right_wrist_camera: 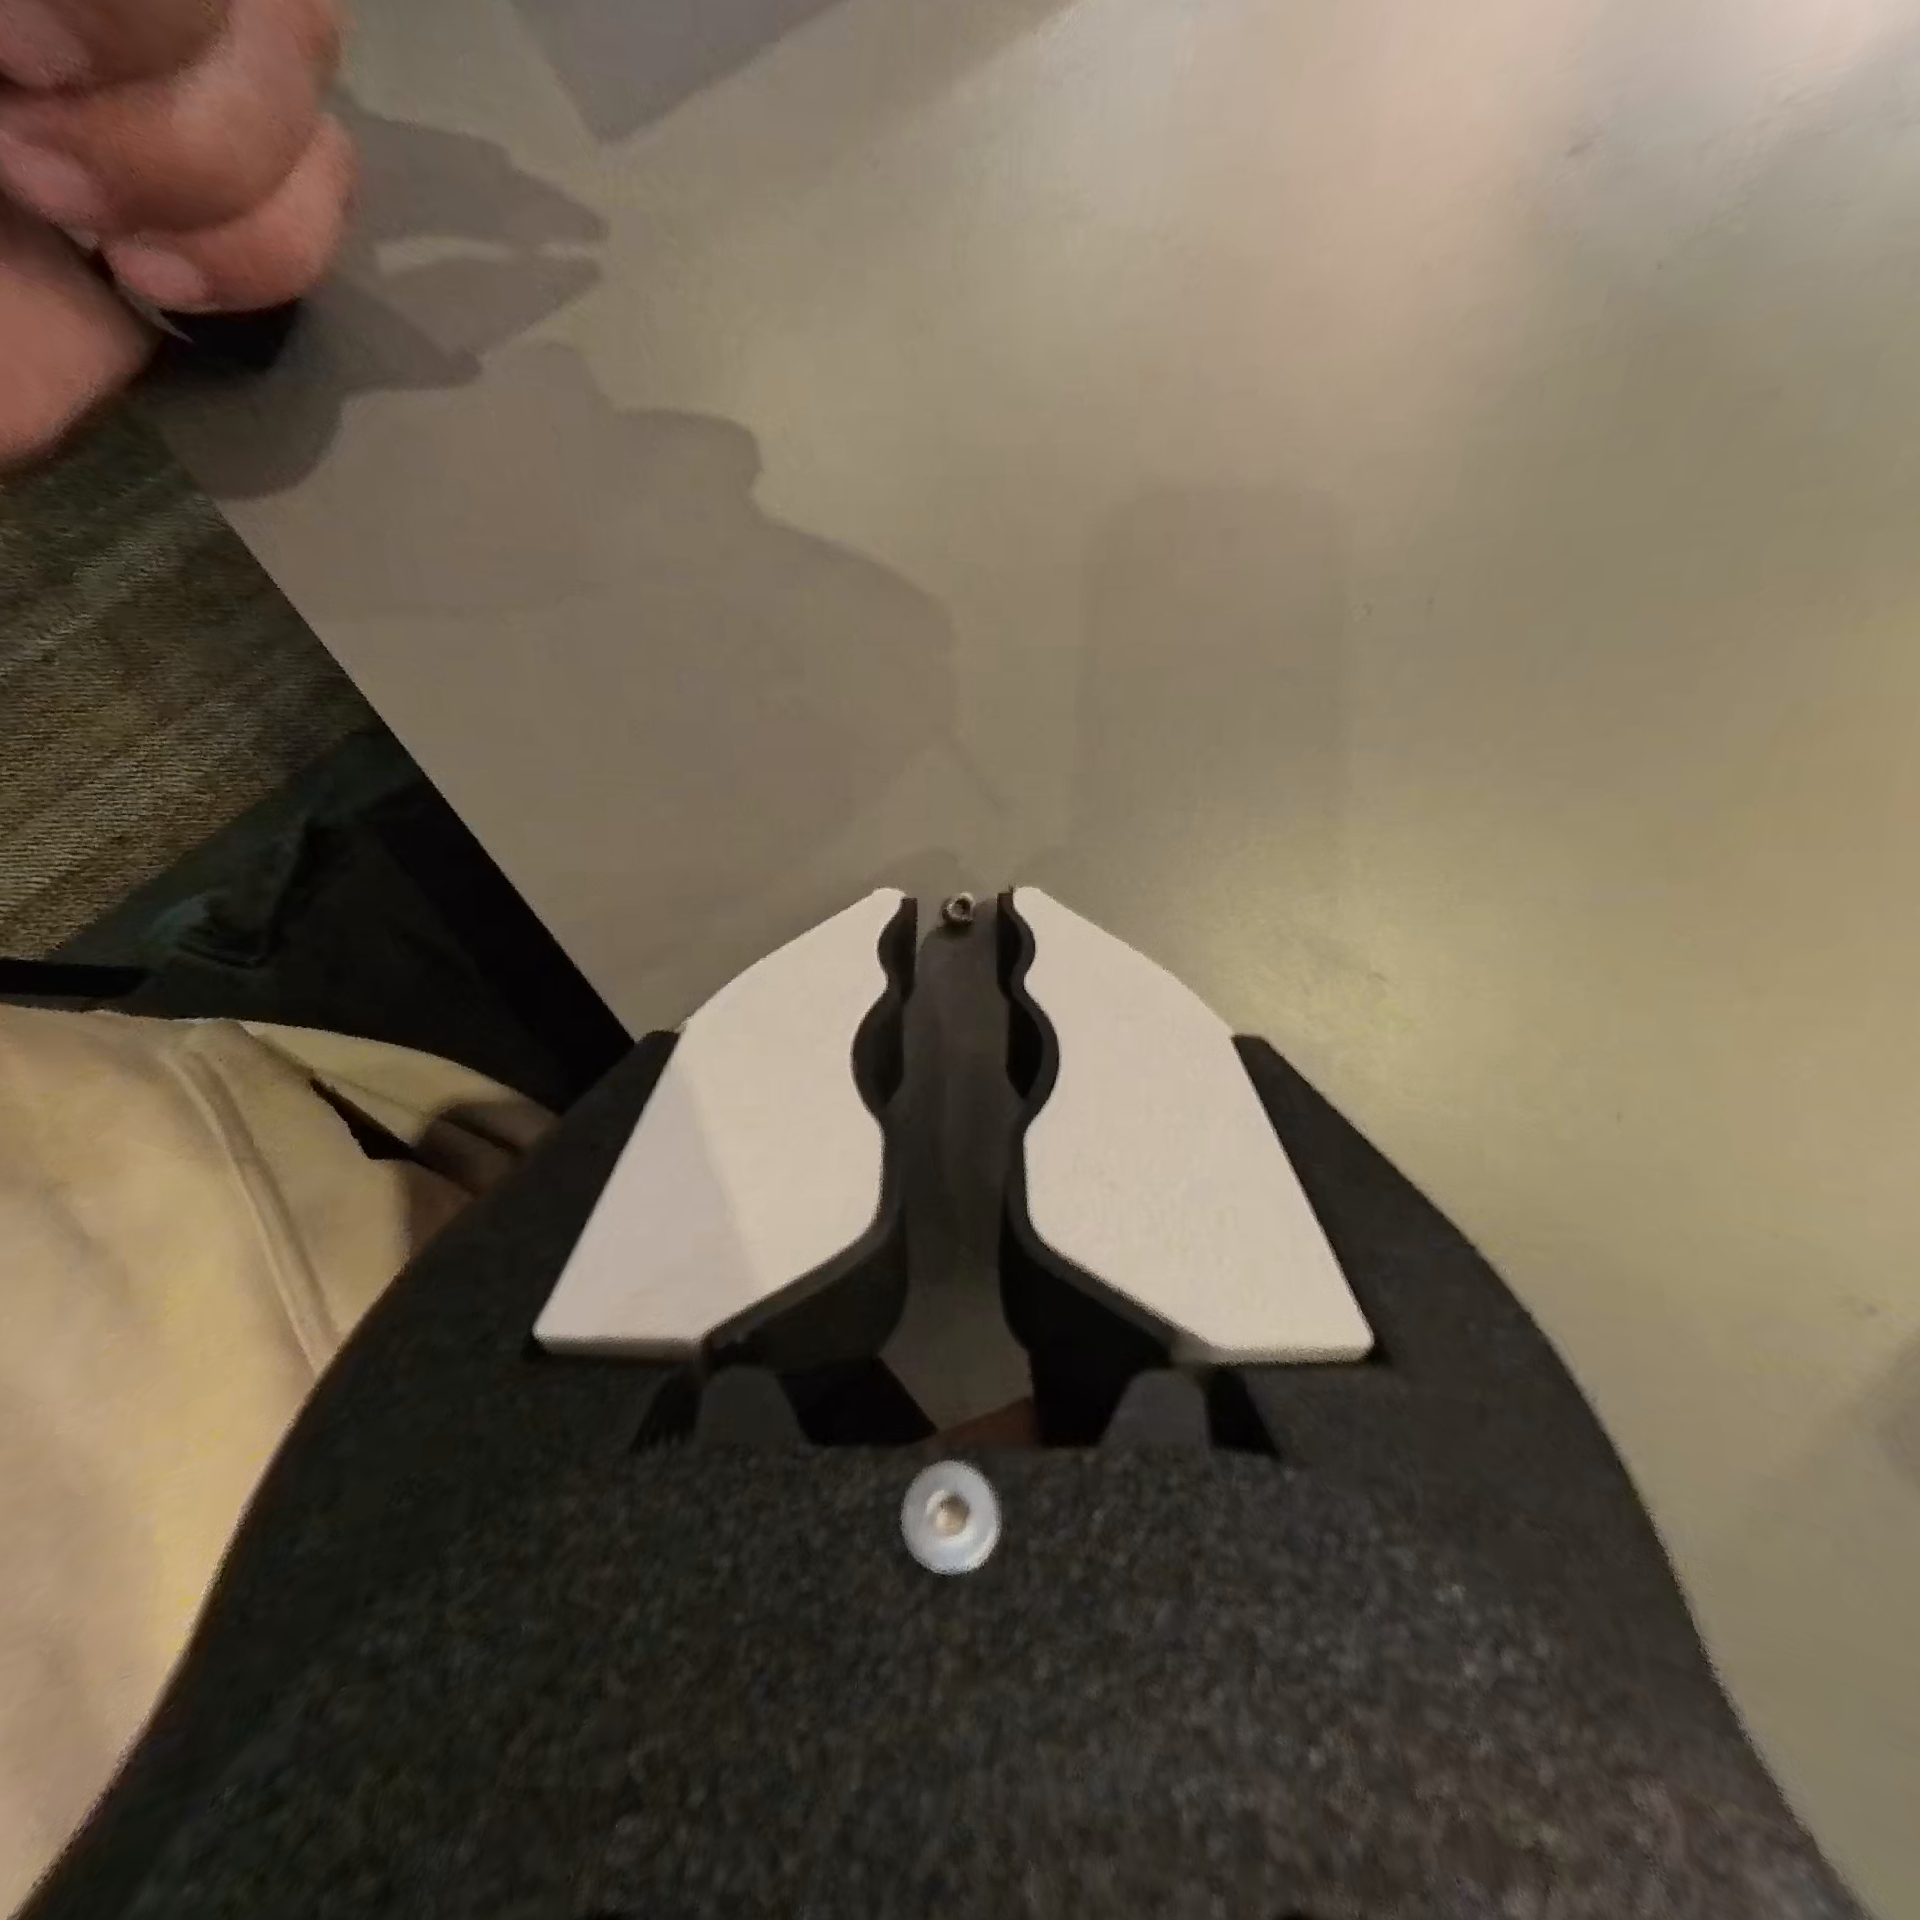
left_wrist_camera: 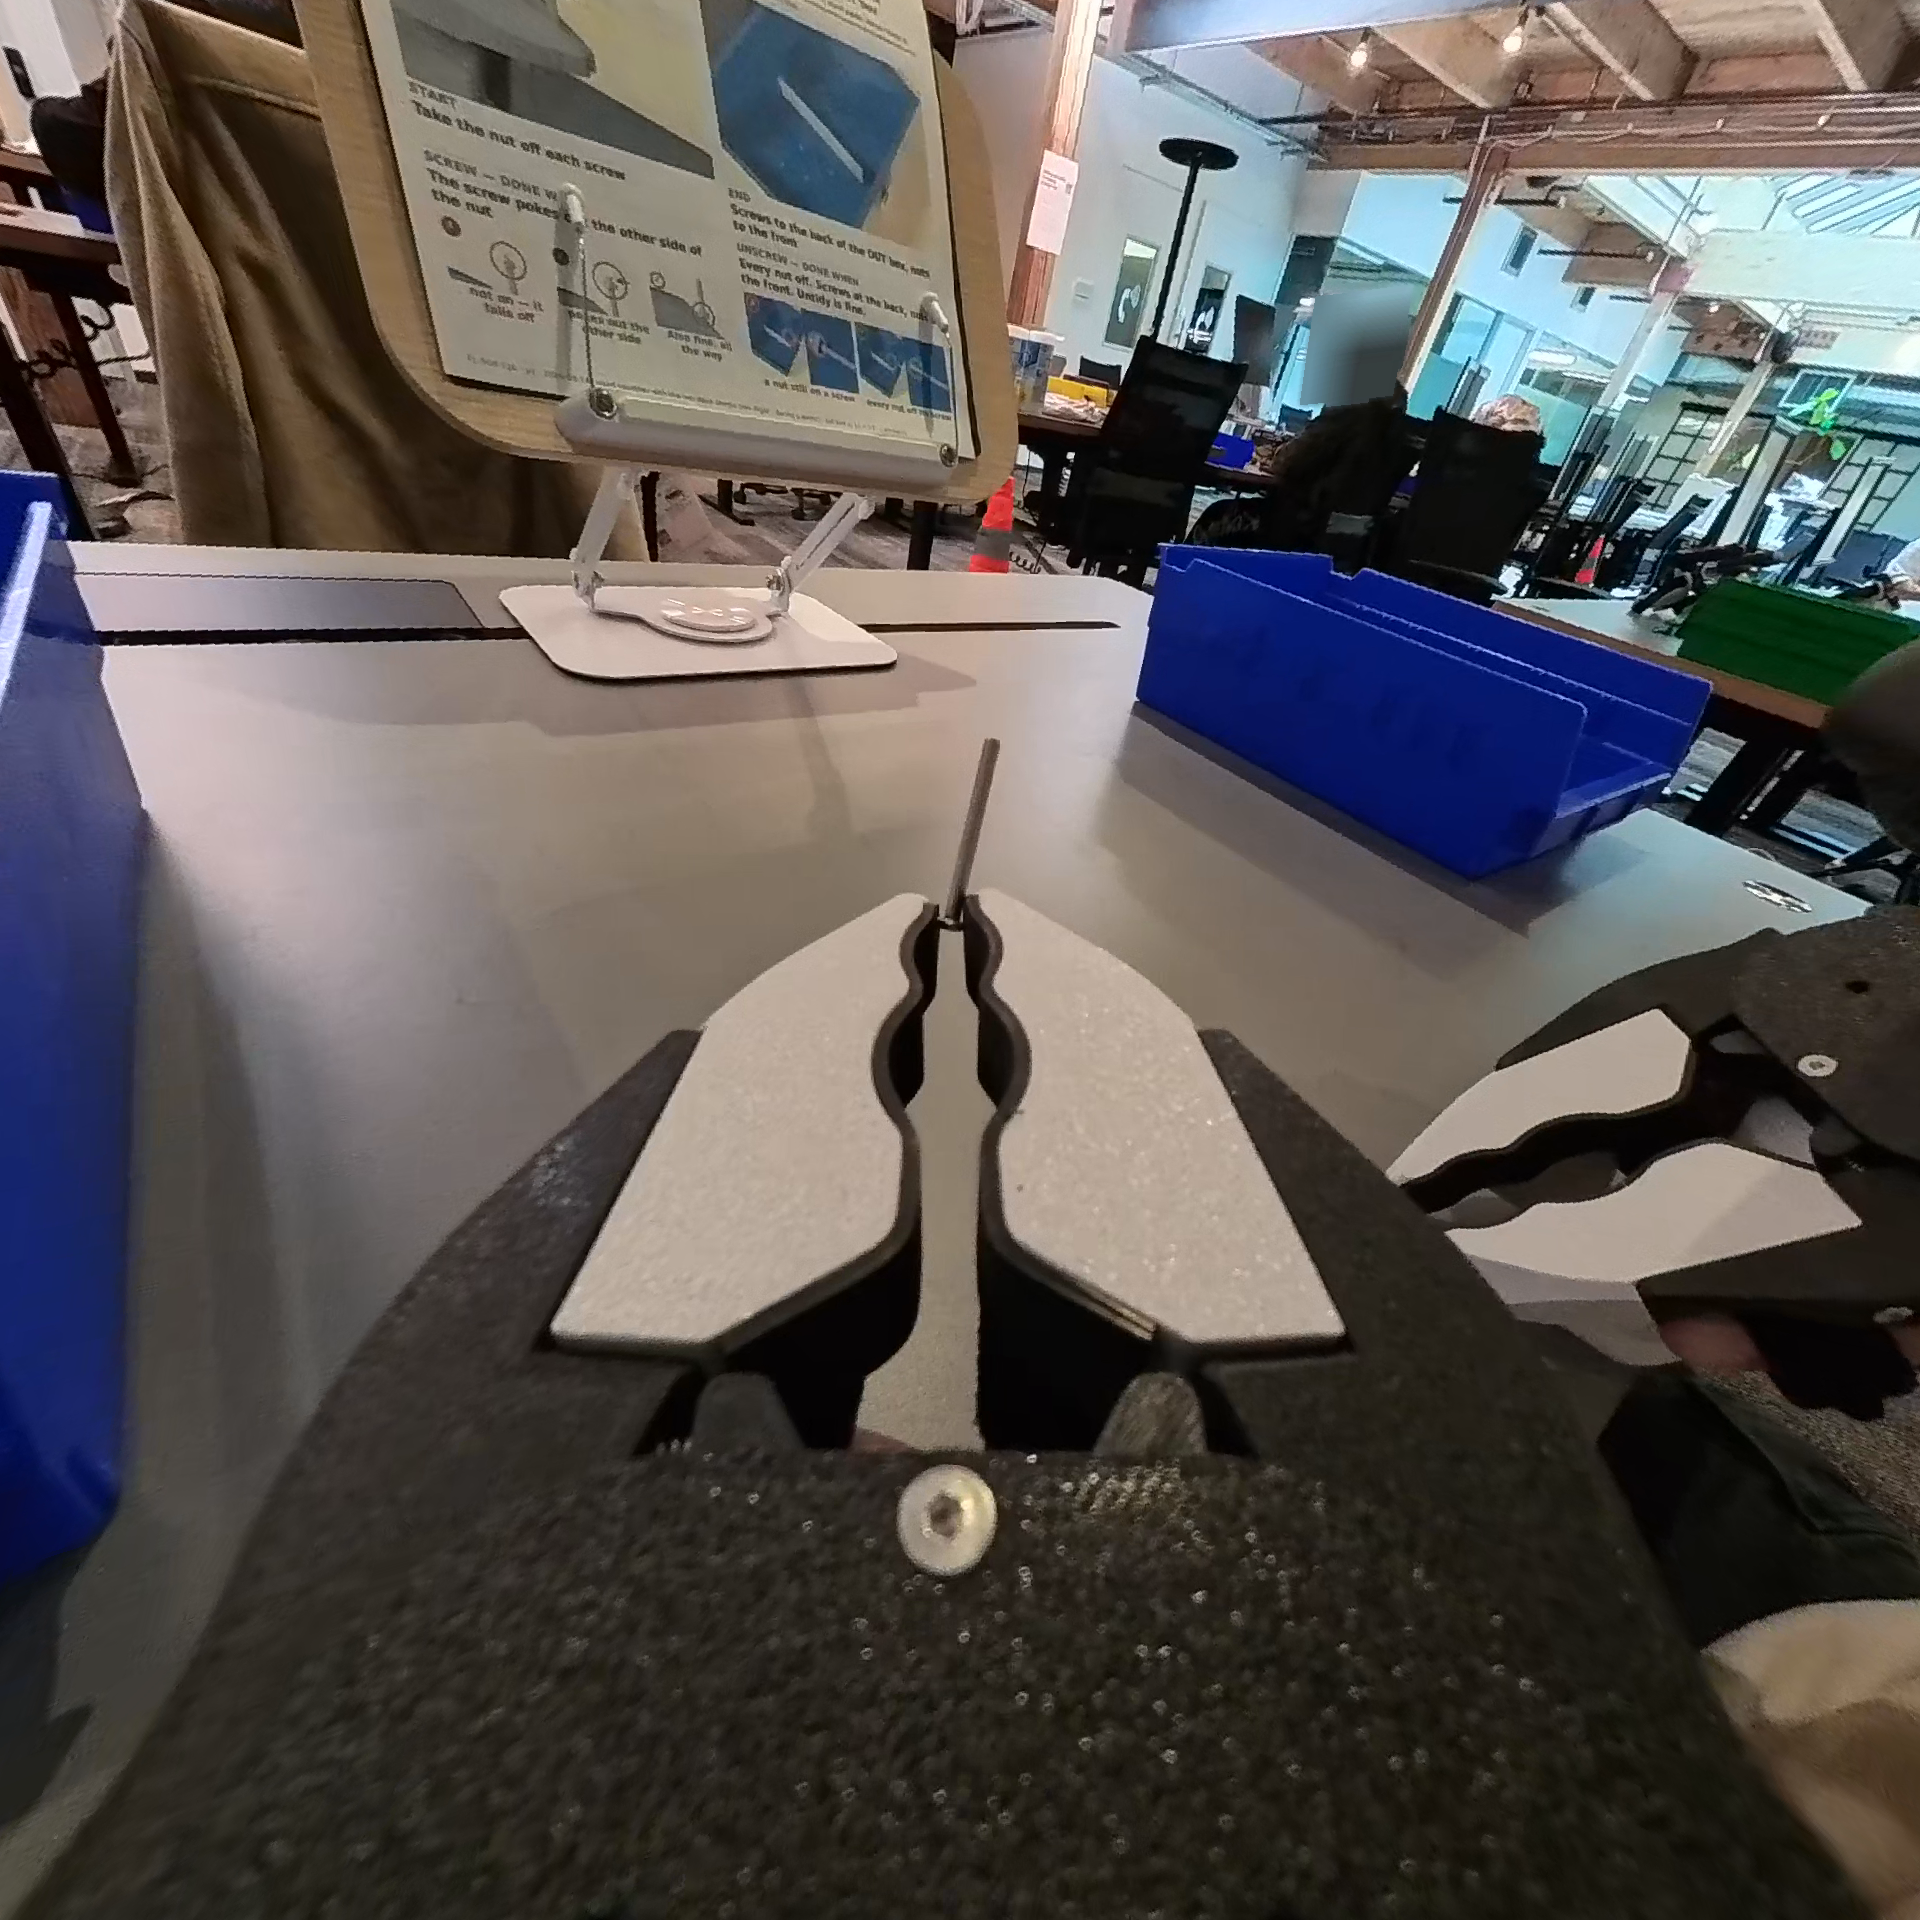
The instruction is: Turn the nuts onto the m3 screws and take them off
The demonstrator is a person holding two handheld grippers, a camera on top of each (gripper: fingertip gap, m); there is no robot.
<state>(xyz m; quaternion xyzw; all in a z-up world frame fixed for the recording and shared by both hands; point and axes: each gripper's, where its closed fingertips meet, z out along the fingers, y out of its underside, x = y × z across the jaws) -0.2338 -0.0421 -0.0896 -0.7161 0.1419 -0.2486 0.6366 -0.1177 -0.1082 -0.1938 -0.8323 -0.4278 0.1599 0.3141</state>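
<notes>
Up front, the left gripper [left_wrist_camera: 954,914] is pinched together on a screw [left_wrist_camera: 975,826], clamping it at its lower end so the thin grey shaft sticks up and slightly forward past the fingertips, above the grey table [left_wrist_camera: 520,852]. Off to its right, the right gripper [left_wrist_camera: 1397,1179] shows from the side, low over the table edge, its white pads close together. Seen from its own camera, the right gripper [right_wrist_camera: 958,902] points down at the table [right_wrist_camera: 1351,520]; its tips stand a little apart with a small nut [right_wrist_camera: 955,910] between them, seemingly gripped, though the blur leaves the contact hard to confirm. A hand [right_wrist_camera: 156,187] sits in that view's upper left corner, blurred, beside the table edge. Farther back on the table stands a wooden stand [left_wrist_camera: 665,312] carrying an instruction sheet, on a white base. A blue bin [left_wrist_camera: 1403,717] rests to the right of it, well apart from the screw, and another blue bin [left_wrist_camera: 62,1039] fills the left edge of the left wrist view.
</notes>
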